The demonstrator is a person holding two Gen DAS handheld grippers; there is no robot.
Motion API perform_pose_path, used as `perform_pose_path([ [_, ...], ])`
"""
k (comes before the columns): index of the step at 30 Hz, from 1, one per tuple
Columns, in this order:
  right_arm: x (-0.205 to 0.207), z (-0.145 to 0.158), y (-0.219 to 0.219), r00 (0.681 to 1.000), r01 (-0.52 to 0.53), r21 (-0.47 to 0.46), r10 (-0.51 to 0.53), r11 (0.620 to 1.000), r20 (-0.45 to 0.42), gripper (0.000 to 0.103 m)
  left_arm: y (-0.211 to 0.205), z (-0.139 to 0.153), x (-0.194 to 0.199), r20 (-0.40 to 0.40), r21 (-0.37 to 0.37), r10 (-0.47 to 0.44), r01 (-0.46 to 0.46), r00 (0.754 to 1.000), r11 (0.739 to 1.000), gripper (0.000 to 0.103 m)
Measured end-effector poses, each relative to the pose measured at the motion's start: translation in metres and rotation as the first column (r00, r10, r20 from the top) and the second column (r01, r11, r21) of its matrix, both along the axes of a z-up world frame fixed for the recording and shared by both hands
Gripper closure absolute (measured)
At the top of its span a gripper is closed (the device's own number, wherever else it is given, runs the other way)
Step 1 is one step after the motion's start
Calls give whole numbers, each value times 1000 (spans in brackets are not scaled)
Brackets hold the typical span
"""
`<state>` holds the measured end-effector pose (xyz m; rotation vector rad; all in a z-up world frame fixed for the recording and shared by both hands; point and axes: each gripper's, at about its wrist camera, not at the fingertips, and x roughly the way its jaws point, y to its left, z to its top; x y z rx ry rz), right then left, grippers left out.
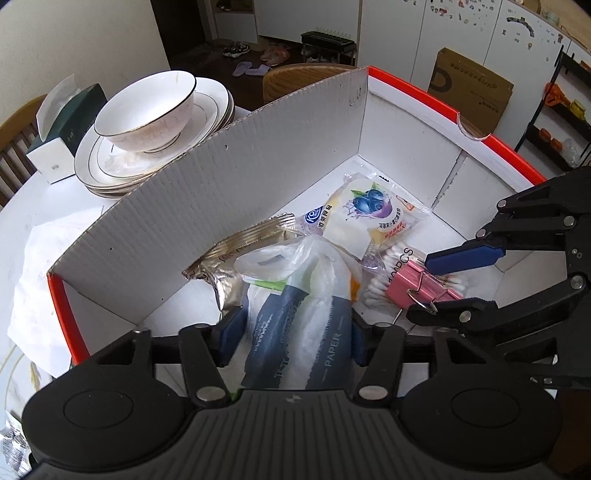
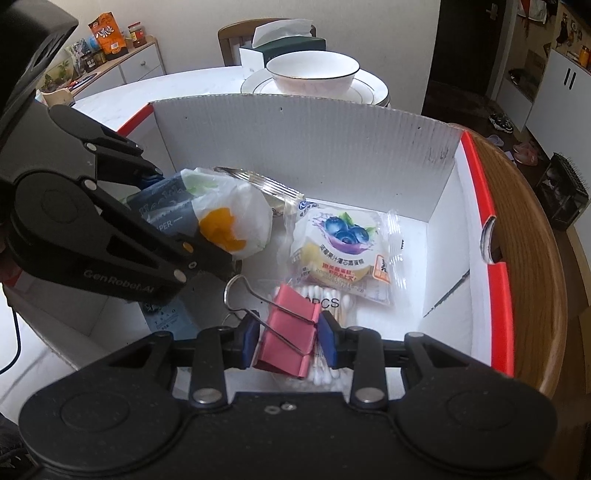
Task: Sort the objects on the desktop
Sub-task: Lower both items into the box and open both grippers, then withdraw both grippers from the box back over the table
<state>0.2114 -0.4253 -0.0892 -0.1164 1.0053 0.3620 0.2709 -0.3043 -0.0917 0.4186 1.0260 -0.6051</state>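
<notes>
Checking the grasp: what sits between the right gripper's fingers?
In the right wrist view, the pink binder clip sits between the right gripper pads, held over the cotton swabs.

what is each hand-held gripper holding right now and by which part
Right hand-held gripper: shut on the pink metal binder clip, across its body. Left hand-held gripper: open around the dark blue tissue pack in white plastic, not squeezing it.

We see a white desk (image 2: 207, 79) with stacked plates (image 1: 147, 158), a bowl (image 1: 147, 110) and a tissue box (image 1: 70, 122) at ten o'clock. Beyond it, at twelve, slippers (image 1: 251, 69) lie on a dark floor (image 1: 207, 62). A cardboard sheet (image 1: 469, 88) leans on white cabinets (image 1: 424, 33) at one o'clock. Wooden chairs (image 2: 524, 258) ring the desk; daylight is soft.
</notes>
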Motion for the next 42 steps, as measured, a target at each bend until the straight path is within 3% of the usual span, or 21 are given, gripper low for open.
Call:
perform_pose_path([
  [7,-2,3,-5,1000,14,9,-14,1000,-2,64,6,4,-4,8,-25,11,-11,1000,1000,31],
  [20,-20,30,-11,998,21,66,-25,998,59,59,29,31,-24,55,-145,41,-33,998,989,31],
  [24,-26,39,-9,996,21,79,-28,997,83,50,36,39,-33,69,-173,45,-32,997,984,31],
  [31,-37,53,-3,992,30,103,-42,994,117,45,50,55,-49,91,-218,50,-29,995,976,31],
  [42,-61,72,10,982,72,130,-94,989,166,42,79,74,-80,135,-276,56,-17,989,961,31],
])
